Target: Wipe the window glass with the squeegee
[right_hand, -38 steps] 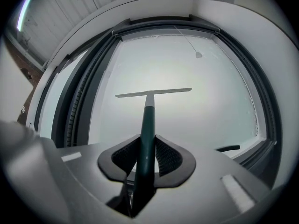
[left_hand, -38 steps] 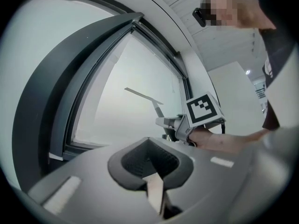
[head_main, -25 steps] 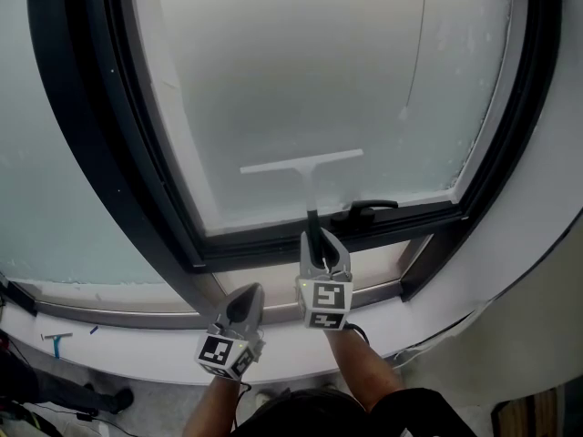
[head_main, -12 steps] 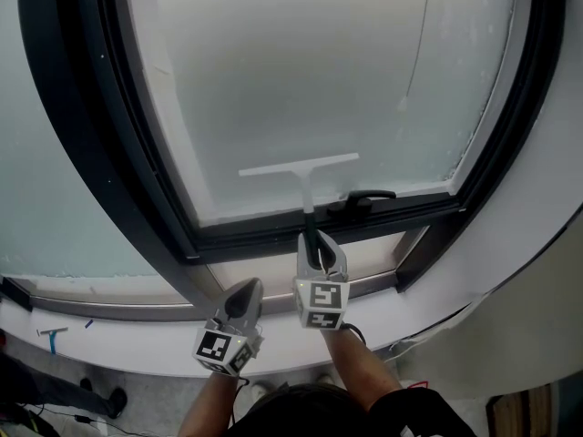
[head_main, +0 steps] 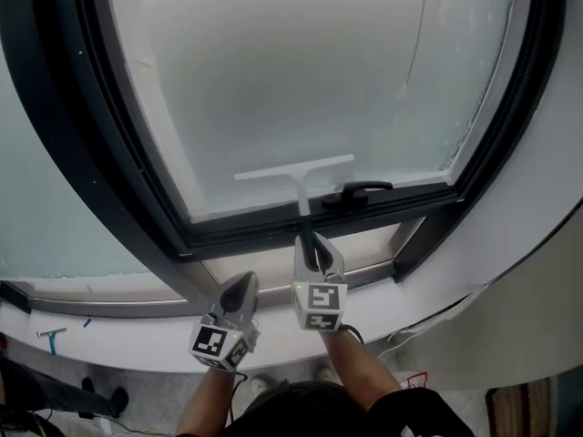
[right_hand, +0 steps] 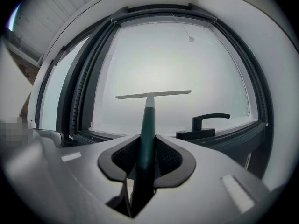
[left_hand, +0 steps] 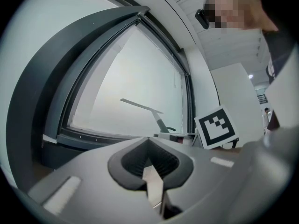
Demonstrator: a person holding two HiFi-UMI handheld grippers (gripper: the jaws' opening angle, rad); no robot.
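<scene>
Right claw (head_main: 316, 248) clamps the squeegee (head_main: 296, 172) by its dark handle, blade against the frosted window glass (head_main: 301, 80) ahead. To its left, the left claw (head_main: 239, 294), jaws together and empty, hovers near the white sill (head_main: 109, 340). Beyond the glass nothing can be made out.

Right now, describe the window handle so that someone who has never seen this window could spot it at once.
Find the large frosted window glass and drop to the dark bottom rail below it. Just right of the squeegee sits the window handle: a black lever lying level, the only thing jutting from that rail, unlike the pale T-shaped squeegee.
</scene>
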